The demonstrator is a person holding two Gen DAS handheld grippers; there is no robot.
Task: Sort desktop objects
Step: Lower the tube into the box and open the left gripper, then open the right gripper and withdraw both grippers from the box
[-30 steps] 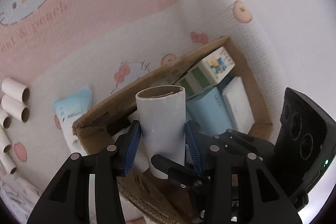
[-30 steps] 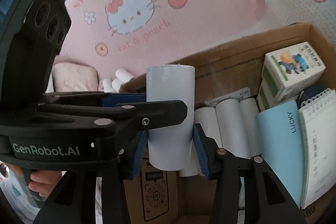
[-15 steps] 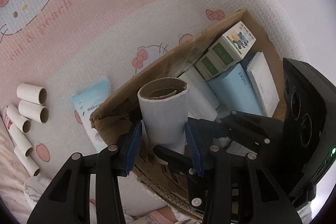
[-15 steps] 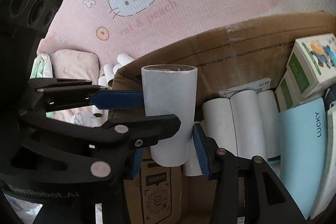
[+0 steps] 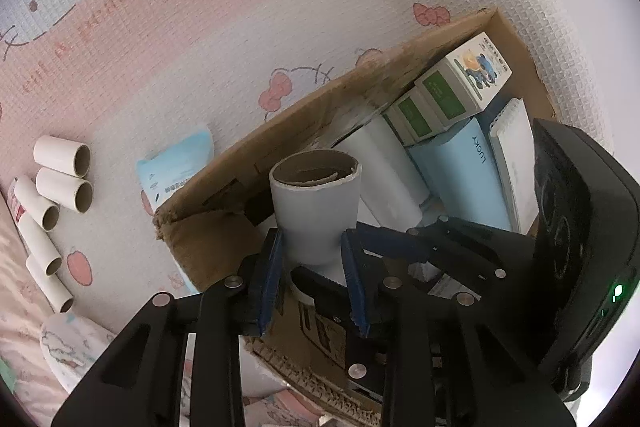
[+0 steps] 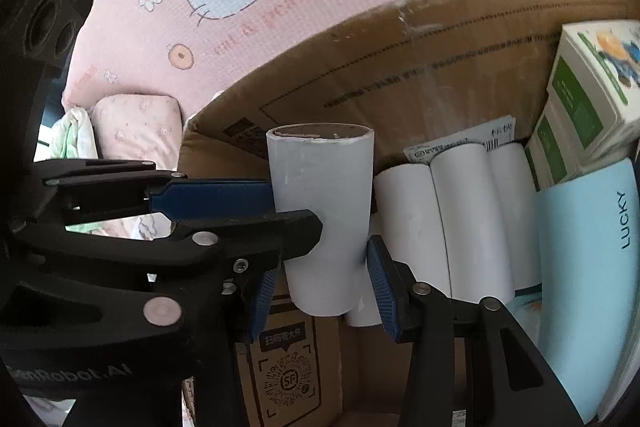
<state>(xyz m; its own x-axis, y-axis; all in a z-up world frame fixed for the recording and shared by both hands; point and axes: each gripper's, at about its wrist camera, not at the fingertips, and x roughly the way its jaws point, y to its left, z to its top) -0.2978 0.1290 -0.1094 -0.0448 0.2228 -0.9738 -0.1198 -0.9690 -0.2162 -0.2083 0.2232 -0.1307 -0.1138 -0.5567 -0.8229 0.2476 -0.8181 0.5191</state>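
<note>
R tool (image 6: pixel 326 279) grips a white tube (image 6: pixel 322 215), blue pads tight on its lower sides; tube upright, open end at 12. L tool (image 5: pixel 312 279) also has the tube (image 5: pixel 316 215) between its pads, jaws closing, pads at its sides, looks like touching. In the R view the L tool's blue pad (image 6: pixel 208 199) comes in from 9 onto the tube's side.

Tube hangs over a cardboard box (image 5: pixel 280 131). In box, at 3 of tube: more white rolls (image 6: pixel 448 223) lying side by side, then a light blue book (image 6: pixel 592 267) marked LUCKY, green/white cartons (image 5: pixel 452 87) at 1–2, spiral pad (image 5: pixel 516 159) beyond.

Outside box, on pink/white cat-print bed cover (image 5: pixel 160 39): blue pack (image 5: pixel 176 167) at 10, loose tubes (image 5: pixel 56 195) at 9.
</note>
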